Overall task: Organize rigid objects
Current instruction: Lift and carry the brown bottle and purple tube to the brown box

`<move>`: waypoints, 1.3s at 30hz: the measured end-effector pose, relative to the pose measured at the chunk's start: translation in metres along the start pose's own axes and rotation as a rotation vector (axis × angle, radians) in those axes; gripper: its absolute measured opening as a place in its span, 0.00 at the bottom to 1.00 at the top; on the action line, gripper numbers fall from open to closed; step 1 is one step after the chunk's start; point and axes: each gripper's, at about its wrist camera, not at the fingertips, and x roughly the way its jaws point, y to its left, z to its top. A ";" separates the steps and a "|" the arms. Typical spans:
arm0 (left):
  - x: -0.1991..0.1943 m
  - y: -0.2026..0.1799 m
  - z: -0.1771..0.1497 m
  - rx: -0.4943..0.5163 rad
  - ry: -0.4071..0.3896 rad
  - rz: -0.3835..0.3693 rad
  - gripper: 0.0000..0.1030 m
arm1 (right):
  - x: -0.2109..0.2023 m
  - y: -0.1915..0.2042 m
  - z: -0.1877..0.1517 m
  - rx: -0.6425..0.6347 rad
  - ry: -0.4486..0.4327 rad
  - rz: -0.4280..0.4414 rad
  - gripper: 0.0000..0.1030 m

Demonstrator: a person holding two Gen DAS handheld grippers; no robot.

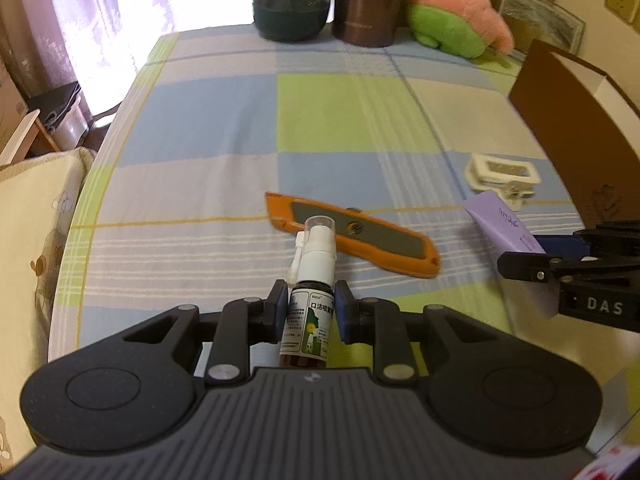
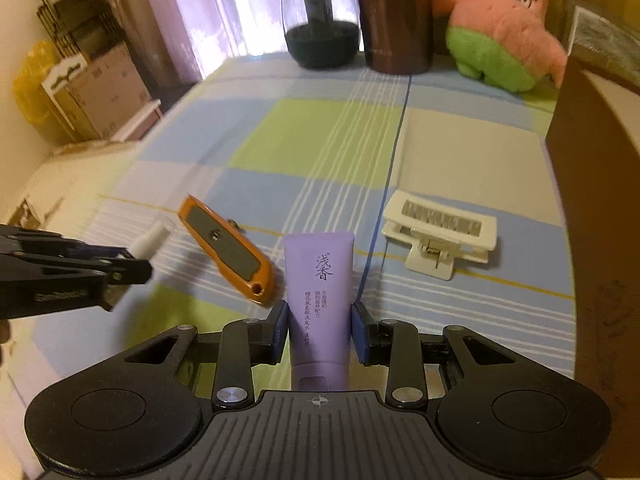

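Note:
My left gripper (image 1: 311, 306) is shut on a small brown spray bottle (image 1: 307, 320) with a white nozzle, held above the checked cloth. My right gripper (image 2: 320, 320) is shut on a purple tube (image 2: 319, 292), flat end forward. An orange utility knife (image 1: 352, 238) lies on the cloth just beyond the bottle; the right wrist view shows this knife (image 2: 228, 246) left of the tube. A white hair clip (image 2: 438, 236) rests to the right of the tube, and that clip (image 1: 502, 176) is also in the left wrist view. The right gripper (image 1: 532, 264) with the tube (image 1: 506, 222) enters at the right edge there.
A brown open box (image 1: 576, 128) stands at the right side of the table. At the far edge are a dark glass jar (image 2: 320, 24), a brown cylinder (image 2: 394, 16) and a pink and green plush toy (image 2: 500, 36). A cushioned chair (image 1: 36, 216) sits left of the table.

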 end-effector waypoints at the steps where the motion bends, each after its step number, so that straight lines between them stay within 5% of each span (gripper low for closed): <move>1: -0.003 -0.003 0.001 0.006 -0.007 -0.005 0.20 | -0.007 0.001 0.000 0.003 -0.011 0.004 0.29; 16: -0.065 -0.082 0.018 0.151 -0.130 -0.167 0.20 | -0.115 -0.019 -0.026 0.090 -0.172 -0.054 0.29; 33: -0.082 -0.230 0.050 0.327 -0.179 -0.410 0.20 | -0.203 -0.118 -0.054 0.277 -0.278 -0.218 0.29; 39: -0.073 -0.278 0.066 0.363 -0.163 -0.426 0.20 | -0.210 -0.154 -0.048 0.312 -0.291 -0.243 0.29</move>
